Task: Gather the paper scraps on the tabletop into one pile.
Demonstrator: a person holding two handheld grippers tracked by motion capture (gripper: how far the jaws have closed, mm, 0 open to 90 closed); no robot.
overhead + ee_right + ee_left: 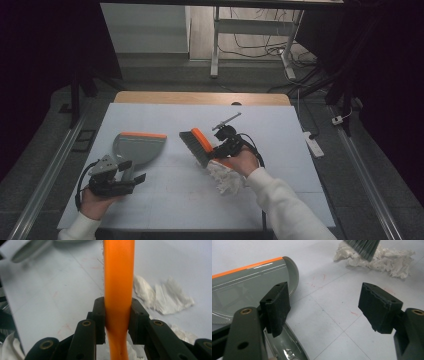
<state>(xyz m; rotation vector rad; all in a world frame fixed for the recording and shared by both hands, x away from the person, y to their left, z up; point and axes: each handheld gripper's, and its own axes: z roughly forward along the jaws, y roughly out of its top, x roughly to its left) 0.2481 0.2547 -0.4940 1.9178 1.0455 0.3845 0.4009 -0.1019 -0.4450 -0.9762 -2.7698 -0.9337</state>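
A grey dustpan (135,148) with an orange front lip lies on the white table mat, left of centre; its handle runs toward my left gripper (134,171), whose jaws stand open right by that handle. In the left gripper view the dustpan (242,282) lies left, its handle under the left pad (276,307). My right gripper (216,151) is shut on the orange handle (118,287) of a hand brush (196,145), bristles pointing down-left. Crumpled white paper (226,181) lies just below the brush, and that paper (387,260) sits under the bristles in the left gripper view.
The white mat (165,200) covers a wooden table (200,97). Beyond the far edge stand a desk frame (216,45) and loose cables on the floor. A white power strip (315,145) lies off the table's right side.
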